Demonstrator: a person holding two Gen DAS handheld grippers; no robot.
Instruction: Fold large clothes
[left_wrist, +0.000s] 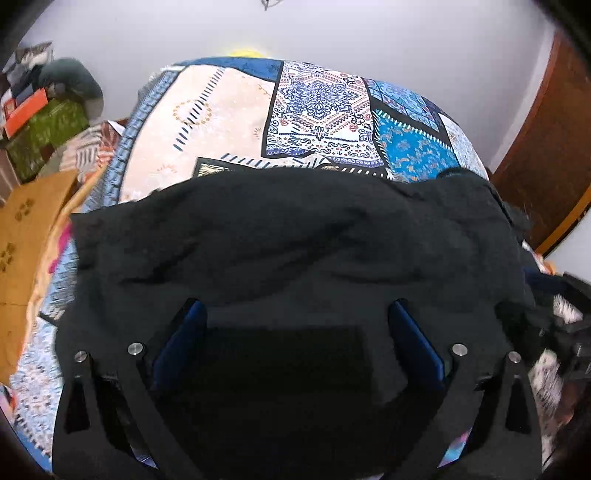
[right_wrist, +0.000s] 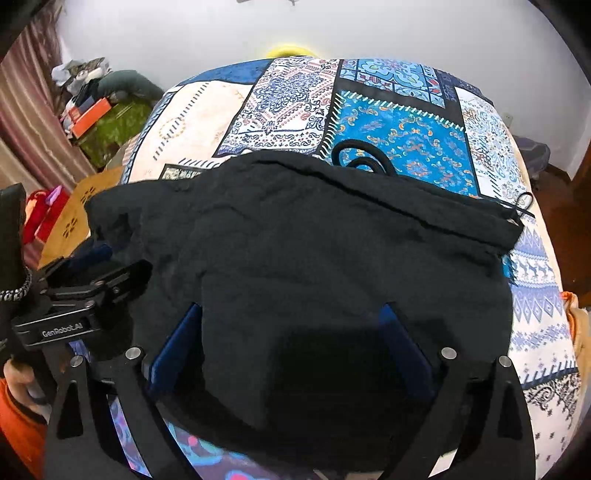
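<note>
A large black garment (left_wrist: 295, 240) lies spread over a patchwork bedspread (left_wrist: 317, 107), wrinkled, with its far edge running across the bed. My left gripper (left_wrist: 297, 306) hovers just over its near part, blue pads wide apart and pressing on nothing. In the right wrist view the same black garment (right_wrist: 314, 229) fills the middle, with a black cord (right_wrist: 360, 155) looped on the bedspread (right_wrist: 399, 136) just beyond its far edge. My right gripper (right_wrist: 291, 308) stands open over the cloth. The left gripper's body (right_wrist: 62, 325) shows at the left edge, held by a hand in an orange sleeve (right_wrist: 18, 424).
A cardboard box (left_wrist: 26, 214) stands beside the bed on the left. Behind it lies a pile of boxes and clothes (left_wrist: 44, 122). A wooden door (left_wrist: 546, 147) is on the right, and a white wall lies past the bed's far end.
</note>
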